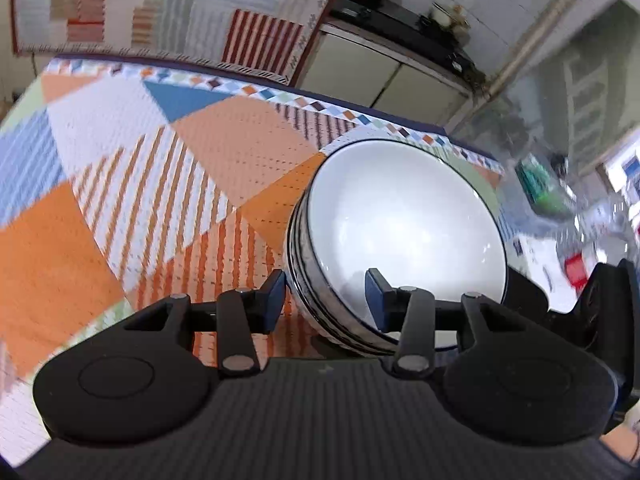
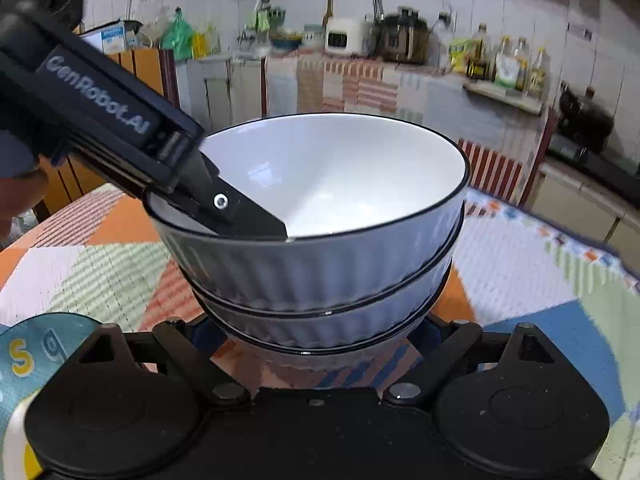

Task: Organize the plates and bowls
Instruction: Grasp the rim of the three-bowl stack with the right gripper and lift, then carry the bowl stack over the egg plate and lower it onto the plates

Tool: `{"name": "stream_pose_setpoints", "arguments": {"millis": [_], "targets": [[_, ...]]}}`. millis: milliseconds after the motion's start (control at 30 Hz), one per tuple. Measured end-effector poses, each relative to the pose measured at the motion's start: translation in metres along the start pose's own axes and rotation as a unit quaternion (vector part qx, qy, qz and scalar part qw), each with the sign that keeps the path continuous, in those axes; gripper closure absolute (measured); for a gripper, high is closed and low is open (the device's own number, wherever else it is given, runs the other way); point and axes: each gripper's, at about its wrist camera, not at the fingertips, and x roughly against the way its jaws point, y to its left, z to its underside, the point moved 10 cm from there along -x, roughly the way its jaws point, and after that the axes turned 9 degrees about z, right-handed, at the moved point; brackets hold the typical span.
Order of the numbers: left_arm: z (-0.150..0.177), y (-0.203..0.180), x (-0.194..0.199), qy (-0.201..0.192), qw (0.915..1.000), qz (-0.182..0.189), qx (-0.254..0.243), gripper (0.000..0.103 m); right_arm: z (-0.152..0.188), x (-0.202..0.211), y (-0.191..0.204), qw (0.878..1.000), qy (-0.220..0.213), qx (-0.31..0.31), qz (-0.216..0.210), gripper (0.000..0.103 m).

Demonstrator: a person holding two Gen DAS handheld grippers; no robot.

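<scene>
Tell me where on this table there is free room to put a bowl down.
The widest bare tablecloth lies left of the bowl stack in the left wrist view. The right wrist view shows another bare patch right of the stack. Crowded: the near-left corner with the lettered plate.

White lettering shows on the side of the left gripper (image 2: 236, 220) as it reaches into the right wrist view, and it reads "GenRobot.AI". Down in the lower left corner, a blue round item (image 2: 36, 356) carries a yellow "S" and a pale "9" or "g", hard to tell which. Labels on the far bottles (image 2: 508, 66) are too blurred to read.
</scene>
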Motion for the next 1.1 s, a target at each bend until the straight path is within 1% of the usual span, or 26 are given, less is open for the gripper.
{"name": "stream_pose_setpoints", "arguments": {"millis": [67,133,300,533,667,767,933,1100], "targets": [[0.0,-0.006,0.008,0.004,0.9998,-0.002,-0.018,0.062,-0.003,0.006,0.002,1.0,-0.013,-0.01,0.006,0.009],[0.002,-0.009,0.016,0.008,0.9997,-0.002,-0.024,0.062,-0.003,0.015,0.006,1.0,-0.022,-0.014,0.008,0.009],[0.015,-0.019,0.039,0.017,0.9985,0.002,-0.052,0.062,-0.002,0.035,0.021,0.999,-0.034,-0.013,0.014,0.009],[0.036,-0.026,0.071,0.022,0.9979,0.026,-0.054,0.062,0.001,0.064,0.039,0.999,-0.048,-0.009,0.017,0.009],[0.048,-0.036,0.088,0.025,0.9965,0.026,-0.075,0.062,0.003,0.082,0.05,0.998,-0.058,-0.007,0.02,0.009],[0.058,-0.043,0.1,0.035,0.9948,0.023,-0.093,0.062,0.006,0.095,0.058,0.998,-0.059,-0.003,0.025,0.009],[0.072,-0.053,0.124,0.036,0.9947,0.029,-0.092,0.062,0.01,0.122,0.072,0.997,-0.068,-0.008,0.025,0.009],[0.083,-0.067,0.149,0.04,0.9937,0.024,-0.102,0.062,0.008,0.144,0.08,0.997,-0.073,-0.01,0.022,0.009]]}}
